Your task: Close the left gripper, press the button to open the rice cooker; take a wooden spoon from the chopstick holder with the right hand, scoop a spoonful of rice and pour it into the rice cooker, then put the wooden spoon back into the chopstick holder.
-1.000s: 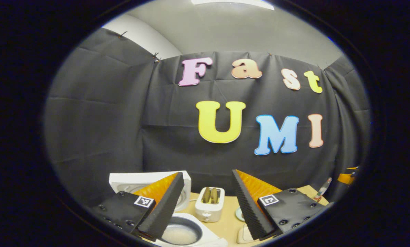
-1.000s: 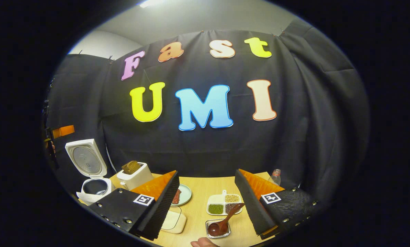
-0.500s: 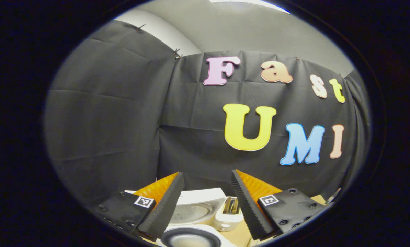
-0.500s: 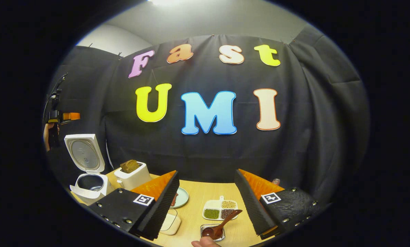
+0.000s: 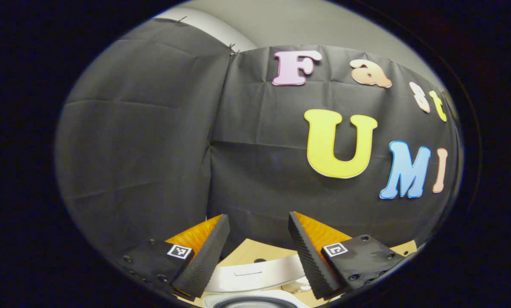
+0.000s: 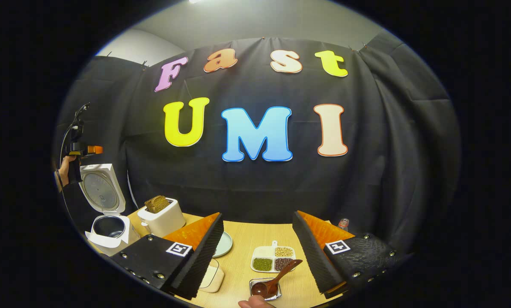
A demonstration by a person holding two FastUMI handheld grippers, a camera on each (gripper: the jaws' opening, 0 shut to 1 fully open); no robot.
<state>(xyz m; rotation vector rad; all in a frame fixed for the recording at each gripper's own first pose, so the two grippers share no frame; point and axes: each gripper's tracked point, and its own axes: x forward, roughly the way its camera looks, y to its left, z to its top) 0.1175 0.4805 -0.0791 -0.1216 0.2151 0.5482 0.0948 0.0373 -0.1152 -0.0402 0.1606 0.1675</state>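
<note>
Lying in a small metal holder (image 6: 265,289) at the desk's (image 6: 255,233) near edge, the wooden spoon (image 6: 277,280) slants its handle up and to the right, bowl down; no writing on it is legible. Both the right claw (image 6: 257,252) and the left claw (image 5: 257,250) are spread apart, holding nothing. Farther left, the rice cooker (image 6: 110,229) stands with its lid (image 6: 100,188) raised upright.

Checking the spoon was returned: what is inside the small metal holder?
The wooden spoon lies in the metal holder, bowl down, handle slanting out. Anything beneath its bowl is covered.
</note>
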